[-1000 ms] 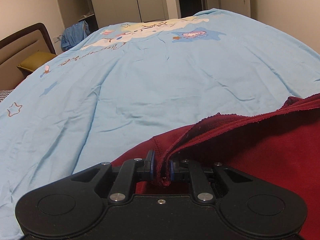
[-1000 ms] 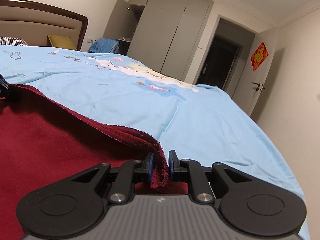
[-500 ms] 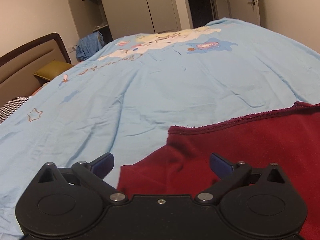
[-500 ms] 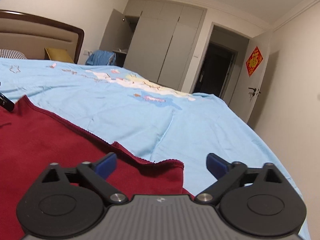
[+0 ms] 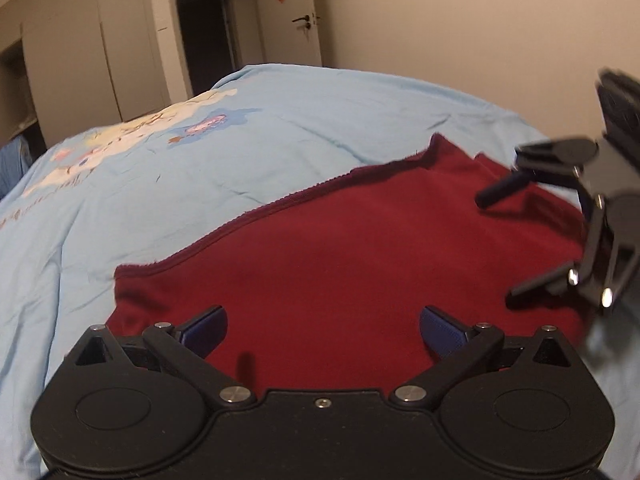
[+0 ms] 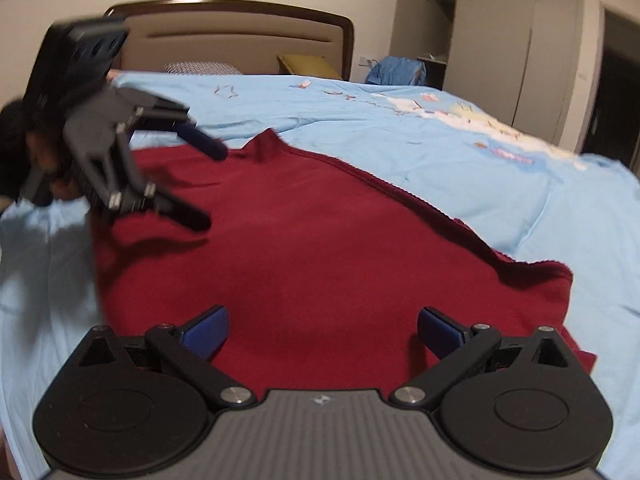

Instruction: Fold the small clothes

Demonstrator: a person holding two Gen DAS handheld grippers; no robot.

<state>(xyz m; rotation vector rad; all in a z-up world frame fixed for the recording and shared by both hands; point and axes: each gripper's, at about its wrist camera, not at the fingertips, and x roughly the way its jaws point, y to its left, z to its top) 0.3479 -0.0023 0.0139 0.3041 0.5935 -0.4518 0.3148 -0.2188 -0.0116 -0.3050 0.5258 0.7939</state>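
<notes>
A dark red garment [image 5: 360, 248] lies spread flat on the light blue bedsheet [image 5: 160, 168], its hemmed far edge running diagonally. My left gripper [image 5: 323, 328] hovers open over its near side, nothing between the blue pads. The right gripper [image 5: 496, 248] shows at the right of the left wrist view, open above the garment's right end. In the right wrist view the same red garment [image 6: 320, 248] fills the middle. My right gripper [image 6: 322, 326] stands open over it, and the left gripper [image 6: 204, 184] hangs open at the upper left.
The blue sheet [image 6: 440, 140] covers a wide bed with a brown headboard [image 6: 240, 36], a yellow pillow [image 6: 308, 66] and a checked pillow [image 6: 204, 68]. Wardrobes [image 6: 512, 40], a blue heap of cloth [image 6: 396, 72] and a door [image 5: 288, 28] stand beyond the bed.
Both grippers let go of the garment's edge one second back and opened. Since then they have pulled back and turned toward each other, and the red garment now lies flat.
</notes>
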